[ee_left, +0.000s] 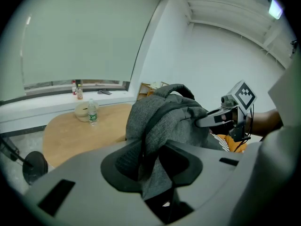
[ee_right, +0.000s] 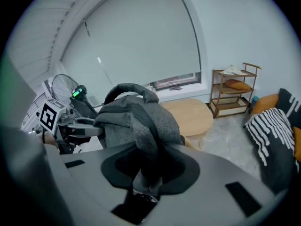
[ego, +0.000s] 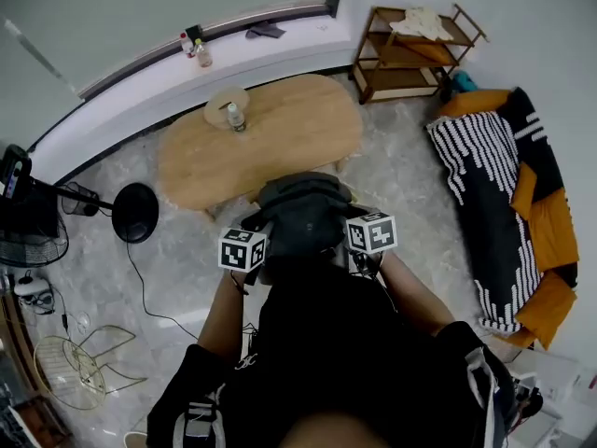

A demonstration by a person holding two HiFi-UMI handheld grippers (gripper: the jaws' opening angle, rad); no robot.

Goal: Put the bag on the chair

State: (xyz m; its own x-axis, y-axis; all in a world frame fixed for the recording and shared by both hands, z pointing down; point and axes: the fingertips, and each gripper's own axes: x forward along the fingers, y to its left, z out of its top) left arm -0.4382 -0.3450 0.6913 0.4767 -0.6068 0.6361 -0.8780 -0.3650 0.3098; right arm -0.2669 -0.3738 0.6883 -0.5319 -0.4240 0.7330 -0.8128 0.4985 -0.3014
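A grey fabric bag with a dark strap hangs between my two grippers, just in front of the wooden table. My left gripper is shut on a fold of the bag, with grey cloth pinched between its jaws. My right gripper is shut on the bag's other side. Each gripper shows in the other's view: the right gripper and the left gripper both bite into the bag's top edge. A pale chair edge peeks out beside the bag; the bag hides the seat.
On the table stand a water bottle and a tan bowl. A fan and a black round stand base are at the left. A wooden shelf and a striped mattress are at the right. A wire chair stands at lower left.
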